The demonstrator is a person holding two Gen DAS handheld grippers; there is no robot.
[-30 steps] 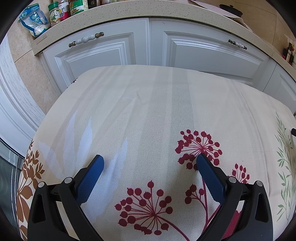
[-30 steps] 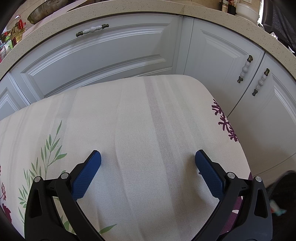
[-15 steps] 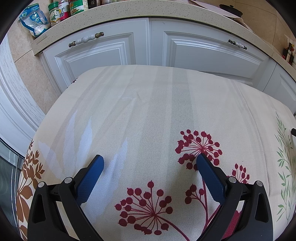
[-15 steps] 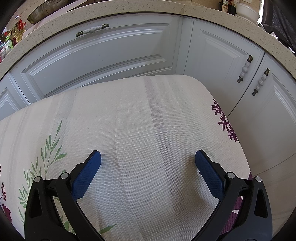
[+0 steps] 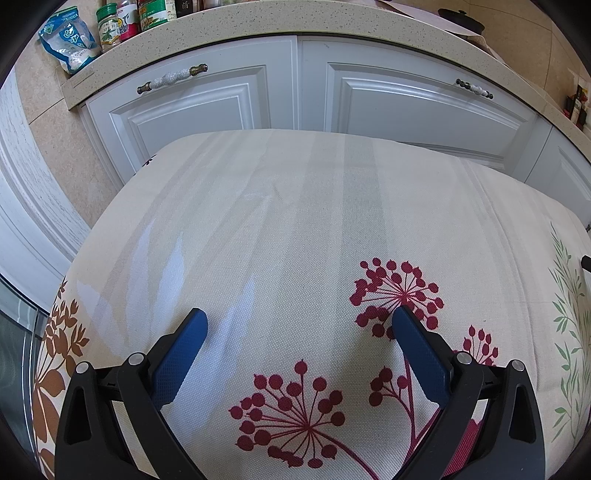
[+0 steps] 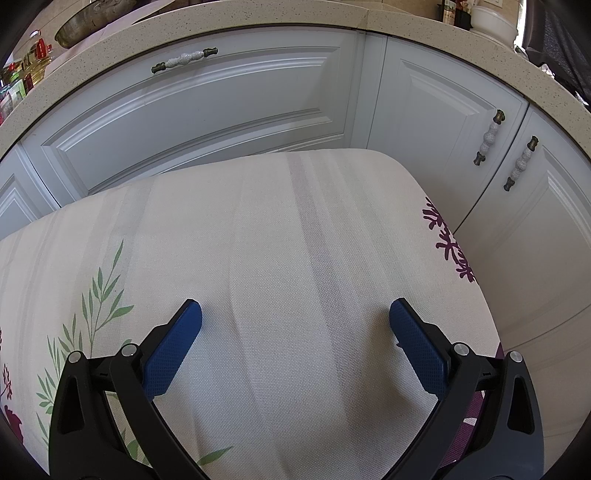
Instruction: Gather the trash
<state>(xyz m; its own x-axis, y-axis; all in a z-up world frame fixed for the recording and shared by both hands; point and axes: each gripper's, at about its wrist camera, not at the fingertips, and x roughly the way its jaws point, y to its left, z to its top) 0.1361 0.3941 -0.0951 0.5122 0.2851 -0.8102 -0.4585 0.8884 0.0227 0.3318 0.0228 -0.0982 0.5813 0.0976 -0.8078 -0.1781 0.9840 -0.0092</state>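
No trash shows in either view. My left gripper (image 5: 299, 319) hovers open just above a table under a floral cloth (image 5: 295, 206), with nothing between its blue fingers (image 5: 184, 347). My right gripper (image 6: 295, 310) is open too, over the right end of the same cloth (image 6: 295, 229), its blue fingers (image 6: 417, 343) empty.
White cabinet doors (image 5: 406, 99) stand close behind the table under a speckled countertop (image 5: 258, 18). Spice jars and a blue-white pouch (image 5: 70, 40) sit on the counter at far left. The table's right edge (image 6: 476, 295) drops off beside more cabinet doors (image 6: 535, 229).
A dark shape with a bit of blue at the lower right of the right wrist view one second ago is gone. Both grippers stay where they were.
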